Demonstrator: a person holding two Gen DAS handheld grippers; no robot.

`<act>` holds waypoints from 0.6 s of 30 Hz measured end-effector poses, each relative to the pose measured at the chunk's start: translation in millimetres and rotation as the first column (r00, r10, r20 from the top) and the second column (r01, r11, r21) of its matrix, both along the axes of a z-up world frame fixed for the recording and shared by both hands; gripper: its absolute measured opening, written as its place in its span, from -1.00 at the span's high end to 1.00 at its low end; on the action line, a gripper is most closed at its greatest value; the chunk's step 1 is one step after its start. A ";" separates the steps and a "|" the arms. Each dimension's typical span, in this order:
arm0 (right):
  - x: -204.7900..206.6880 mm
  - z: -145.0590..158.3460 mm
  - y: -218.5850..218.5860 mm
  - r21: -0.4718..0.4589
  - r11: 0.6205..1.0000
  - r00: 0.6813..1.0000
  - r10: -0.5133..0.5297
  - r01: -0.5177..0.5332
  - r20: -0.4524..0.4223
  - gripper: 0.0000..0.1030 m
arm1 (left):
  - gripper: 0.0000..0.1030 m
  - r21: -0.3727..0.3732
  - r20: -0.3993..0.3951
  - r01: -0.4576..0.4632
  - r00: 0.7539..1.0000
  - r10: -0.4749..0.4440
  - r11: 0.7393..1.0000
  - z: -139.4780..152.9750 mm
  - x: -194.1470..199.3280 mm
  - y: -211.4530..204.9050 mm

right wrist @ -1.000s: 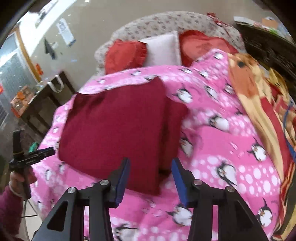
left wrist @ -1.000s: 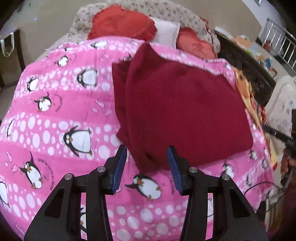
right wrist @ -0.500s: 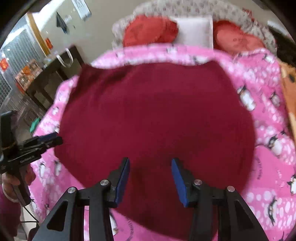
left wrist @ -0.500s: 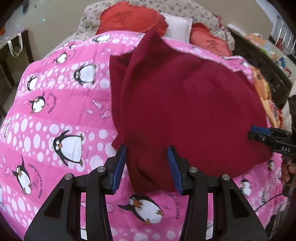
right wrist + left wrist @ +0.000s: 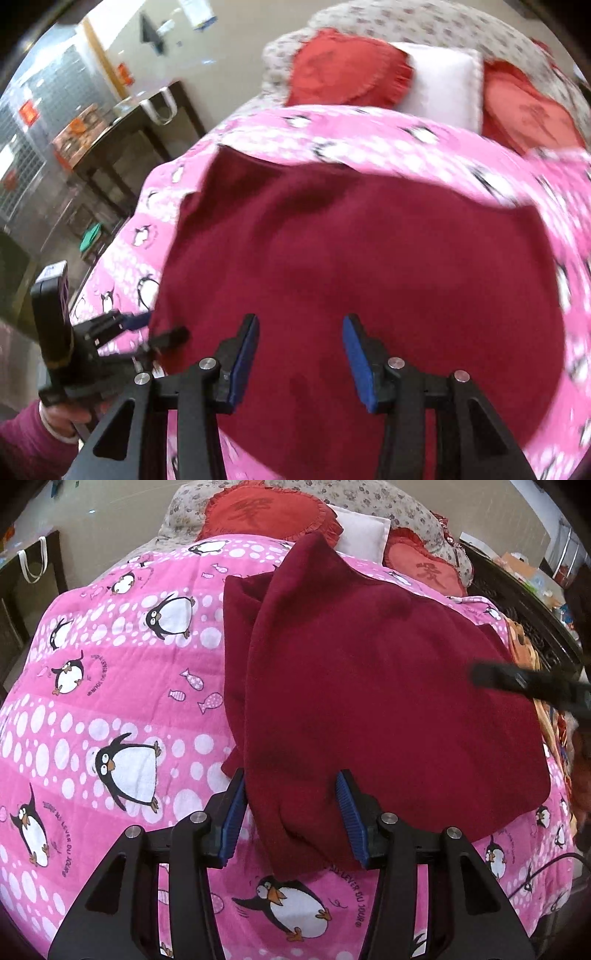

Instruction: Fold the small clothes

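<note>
Lining up on the dark red knit garment [image 5: 369, 701] atop the pink penguin-print quilt [image 5: 110, 701]: left gripper [image 5: 291, 812] and right gripper [image 5: 299, 358] both spread, nothing clamped. Next, I'd judge: pinch near edge, fold over.

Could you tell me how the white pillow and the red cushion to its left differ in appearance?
The white pillow is plain and roughly rectangular; the red cushion is rounded with a ruffled edge. The red cushion carries a darker stitched character, while the white pillow shows none. Both lean against the floral headboard behind the pink penguin quilt.

matt, fuzzy maroon garment [image 5: 388, 701] on a seemingly quilted pink cotton blanket [image 5: 110, 686].
</note>
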State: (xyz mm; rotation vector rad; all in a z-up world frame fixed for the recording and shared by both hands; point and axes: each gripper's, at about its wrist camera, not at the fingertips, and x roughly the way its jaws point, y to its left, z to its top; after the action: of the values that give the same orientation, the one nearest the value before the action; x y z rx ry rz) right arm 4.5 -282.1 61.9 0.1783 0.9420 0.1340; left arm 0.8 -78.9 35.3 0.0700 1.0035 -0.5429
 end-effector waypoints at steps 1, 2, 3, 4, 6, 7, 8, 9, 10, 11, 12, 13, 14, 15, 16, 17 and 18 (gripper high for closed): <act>10.3 0.3 7.0 -0.003 1.000 1.000 0.015 -0.015 0.003 0.12 | 0.05 -0.004 -0.001 0.000 1.000 0.000 1.000 -0.4 0.3 0.7; 22.8 0.0 14.7 0.001 1.000 0.999 0.031 -0.031 0.006 0.12 | 0.04 -0.008 -0.003 0.000 1.000 0.000 1.000 -0.7 0.5 1.1; 31.4 -0.6 19.6 0.007 0.999 0.999 0.042 -0.042 0.007 0.12 | 0.04 -0.013 -0.005 0.000 1.000 0.000 1.000 -1.0 0.8 1.6; 41.9 -1.5 25.3 0.013 0.999 0.999 0.052 -0.052 0.005 0.12 | 0.03 -0.020 -0.009 -0.001 1.000 0.001 1.000 -1.6 0.8 3.2; 63.5 -4.7 37.5 0.008 0.998 0.998 0.068 -0.068 -0.001 0.12 | 0.01 -0.030 -0.015 -0.003 1.000 0.002 1.000 -2.0 2.0 4.6; 74.2 -6.9 43.4 0.001 0.997 0.997 0.074 -0.074 -0.006 0.12 | -0.01 -0.040 -0.021 -0.004 1.000 0.003 0.999 -2.6 2.9 6.4; 81.4 -8.1 47.1 -0.002 0.997 0.997 0.077 -0.077 -0.008 0.12 | -0.02 -0.046 -0.024 -0.004 1.000 0.003 0.999 -2.9 3.1 7.4; 92.2 -10.5 53.5 0.001 0.997 0.997 0.083 -0.083 -0.008 0.12 | -0.03 -0.055 -0.029 -0.005 1.000 0.004 0.998 -3.2 3.6 8.5; 98.5 -12.7 57.1 0.009 0.996 0.996 0.088 -0.088 -0.011 0.12 | -0.03 -0.068 -0.035 -0.007 0.999 0.004 0.998 -3.7 4.7 10.6; 105.1 -16.3 60.8 0.022 0.995 0.995 0.093 -0.093 -0.020 0.12 | -0.04 -0.084 -0.040 -0.008 0.999 0.004 0.996 -4.0 5.1 12.9; 116.3 -21.7 65.5 0.040 0.994 0.994 0.099 -0.098 -0.043 0.12 | -0.04 -0.105 -0.043 -0.010 0.999 0.005 0.994 -3.9 5.4 15.7; 125.9 -29.8 68.5 0.047 0.995 0.992 0.095 -0.091 -0.078 0.11 | -0.04 -0.124 -0.045 -0.013 0.999 0.007 0.992 -3.5 5.4 18.4; 132.0 -35.2 70.6 0.044 0.996 0.992 0.084 -0.080 -0.098 0.10 | -0.04 -0.152 -0.050 -0.018 0.999 0.010 0.988 -2.7 6.4 23.0; 137.2 -37.5 71.6 0.058 0.996 0.992 0.074 -0.069 -0.103 0.05 | -0.04 -0.164 -0.055 -0.021 0.998 0.012 0.986 -1.9 7.1 25.7; 139.0 -36.7 71.7 0.074 0.995 0.992 0.070 -0.063 -0.106 0.02 | -0.04 -0.178 -0.061 -0.026 0.998 0.015 0.984 -0.2 8.4 29.7; 140.0 -34.8 71.2 0.088 0.995 0.991 0.065 -0.055 -0.113 0.01 | -0.04 -0.187 -0.061 -0.032 0.998 0.021 0.982 1.1 9.1 32.5; 140.7 -32.4 70.2 0.102 0.993 0.991 0.068 -0.057 -0.113 -0.04 | -0.04 -0.192 -0.057 -0.039 0.998 0.028 0.981 2.6 10.1 35.0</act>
State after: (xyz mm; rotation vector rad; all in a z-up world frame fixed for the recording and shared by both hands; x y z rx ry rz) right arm 145.2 -211.9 29.4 0.2503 1.0587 0.2306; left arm 10.9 -44.0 37.8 -0.1352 0.9985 -0.6115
